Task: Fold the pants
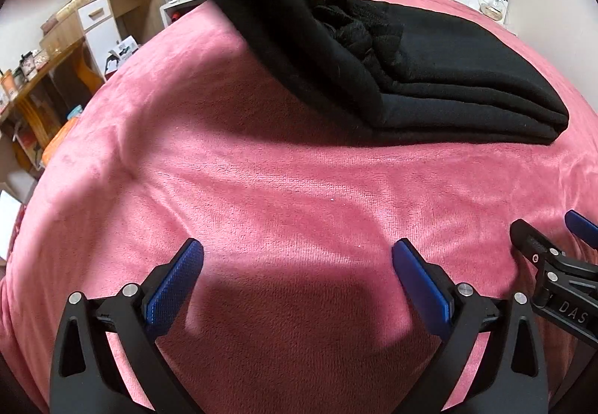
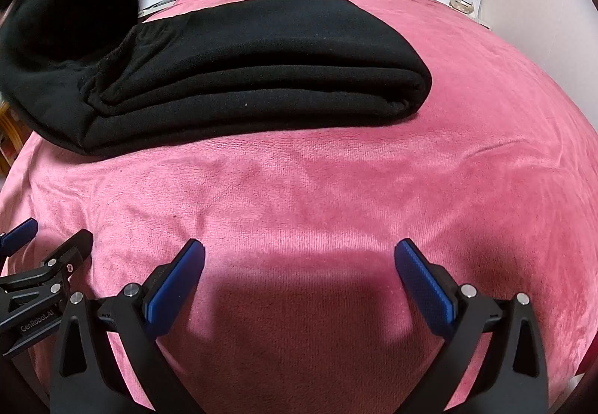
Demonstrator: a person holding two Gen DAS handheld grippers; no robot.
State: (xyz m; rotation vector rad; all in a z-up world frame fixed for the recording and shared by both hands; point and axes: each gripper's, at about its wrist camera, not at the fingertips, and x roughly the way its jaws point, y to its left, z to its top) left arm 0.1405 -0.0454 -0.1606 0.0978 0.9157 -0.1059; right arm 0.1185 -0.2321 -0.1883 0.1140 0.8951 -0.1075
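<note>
With both the left gripper [image 1: 297, 264] and right gripper [image 2: 299, 264] spread wide and empty, the thick black knit pants [image 2: 239, 70] lie stacked ahead on the pink plush bedspread [image 2: 336, 189] (one loose flap overhangs leftward), which may slump open unless tucked.

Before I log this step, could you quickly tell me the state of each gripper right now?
Left gripper: open, holding nothing, above the pink bedspread.
Right gripper: open, holding nothing; the folded black pants lie ahead, untouched.

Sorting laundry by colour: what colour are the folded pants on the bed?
Black pants, shown best in the right wrist view.
</note>
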